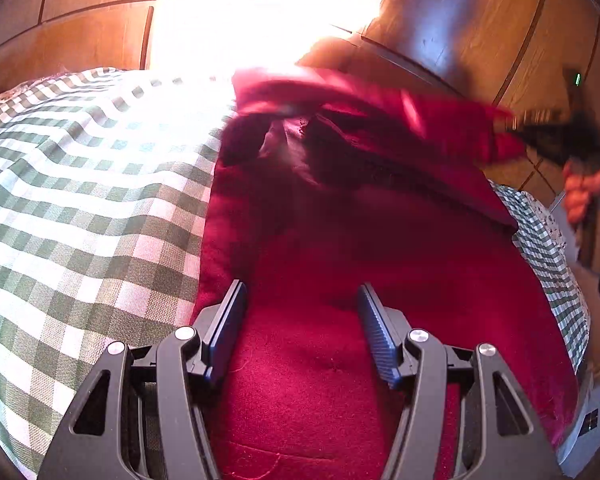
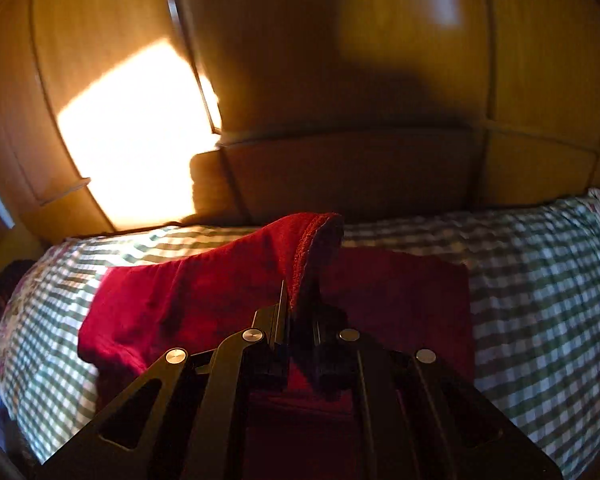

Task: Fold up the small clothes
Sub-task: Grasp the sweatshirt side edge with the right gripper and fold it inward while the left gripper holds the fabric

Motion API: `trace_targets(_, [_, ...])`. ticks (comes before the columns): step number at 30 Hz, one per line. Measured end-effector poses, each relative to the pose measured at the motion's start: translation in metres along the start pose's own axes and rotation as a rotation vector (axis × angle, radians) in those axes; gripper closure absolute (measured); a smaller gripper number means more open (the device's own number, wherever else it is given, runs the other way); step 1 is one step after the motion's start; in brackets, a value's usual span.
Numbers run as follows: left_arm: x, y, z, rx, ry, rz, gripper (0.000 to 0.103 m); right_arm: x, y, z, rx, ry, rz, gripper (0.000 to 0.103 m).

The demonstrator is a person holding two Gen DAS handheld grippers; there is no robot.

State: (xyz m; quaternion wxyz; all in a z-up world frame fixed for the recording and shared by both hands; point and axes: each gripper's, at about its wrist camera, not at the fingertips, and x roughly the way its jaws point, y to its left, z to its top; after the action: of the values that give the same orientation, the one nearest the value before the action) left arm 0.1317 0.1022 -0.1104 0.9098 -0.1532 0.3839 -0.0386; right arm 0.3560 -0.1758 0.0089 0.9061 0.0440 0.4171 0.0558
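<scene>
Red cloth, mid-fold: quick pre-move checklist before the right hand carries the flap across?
1. Right gripper pinching the red cloth edge: ok, shut on fabric.
2. Left gripper clear of the fold: ok, open above the cloth, holding nothing.
3. Lifted edge off the lower layer: ok, raised.
4. Cloth fully on the checked bedcover: ok in the right wrist view.
5. Lower layer wrinkle-free: cannot tell, blurred and shadowed.
6. Grip depth enough to hold: cannot tell.

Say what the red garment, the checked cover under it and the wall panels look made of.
Red garment: soft napped knit, probably fleece or terry; fuzzy matte pile. Checked cover: woven cotton-like cloth; visible coarse weave. Wall panels: wood or veneer, smooth and slightly glossy.
</scene>
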Motion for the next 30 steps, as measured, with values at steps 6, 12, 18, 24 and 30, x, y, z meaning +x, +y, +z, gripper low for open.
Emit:
trace_targets(6, [0.003, -0.011, 0.007, 0.021, 0.050, 0.035, 0.046, 0.057, -0.037, -0.041, 0.048, 0.121, -0.111, 0.096])
trace_targets(12, [-0.009, -0.004, 0.041, -0.060, 0.058, 0.003, 0.044, 0.066, -0.044, -0.049, 0.073, 0.111, -0.085, 0.096])
trace_targets(18, [0.008, 0.023, 0.095, -0.167, 0.021, -0.004, 0.042, 0.034, -0.046, -0.042, 0.051, 0.050, -0.084, 0.083])
trace_targets(24, [0.057, 0.057, 0.143, -0.313, 0.095, -0.047, 0.025, 0.003, -0.026, -0.040, -0.027, -0.037, -0.043, 0.033])
trace_targets(30, [0.097, 0.068, 0.178, -0.375, 0.116, -0.082, 0.025, 0.021, 0.007, -0.042, -0.140, -0.012, -0.018, 0.023])
